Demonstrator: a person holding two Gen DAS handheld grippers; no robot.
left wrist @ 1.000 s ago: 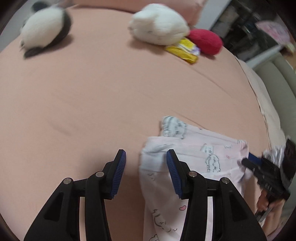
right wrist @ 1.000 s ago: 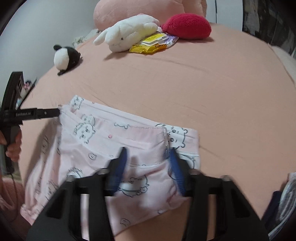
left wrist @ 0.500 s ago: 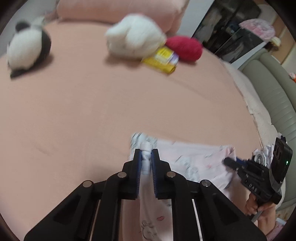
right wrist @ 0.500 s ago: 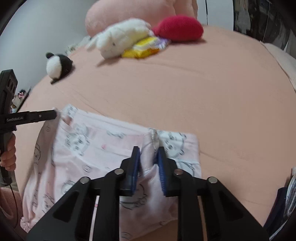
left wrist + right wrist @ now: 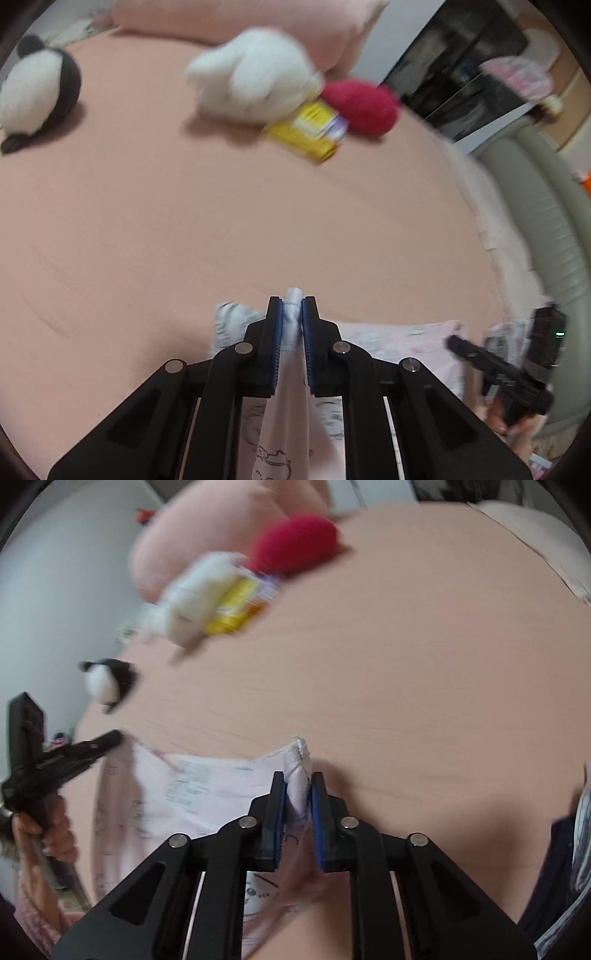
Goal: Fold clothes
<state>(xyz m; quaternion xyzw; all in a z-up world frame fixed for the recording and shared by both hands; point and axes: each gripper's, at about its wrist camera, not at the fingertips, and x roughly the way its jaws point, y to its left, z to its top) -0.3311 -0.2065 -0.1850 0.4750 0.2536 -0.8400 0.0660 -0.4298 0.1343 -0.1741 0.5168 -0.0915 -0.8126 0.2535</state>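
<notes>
Both grippers are pinching the pink printed garment (image 5: 388, 339), which is lying at the near edge of the bed (image 5: 184, 221), well apart from the white plush (image 5: 251, 88) at the far end. Left gripper (image 5: 292, 314) is clamping a bunched corner, its fingers (image 5: 276, 332) pressing on the cloth after just closing. Right gripper (image 5: 297, 794) is doing the same at the opposite corner, its fingers (image 5: 277, 805) squeezing a fold of fabric that is poking up past the tips. Cloth between the two grips is hanging loose and creased.

Step in hand looks like lifting the edge for a fold. To do it well: keeping both pinches tight, raising both corners evenly, pulling apart to tension the edge, then carrying it away from the plush so the fold lands flat. Uneven lifting is risking a skewed fold.
</notes>
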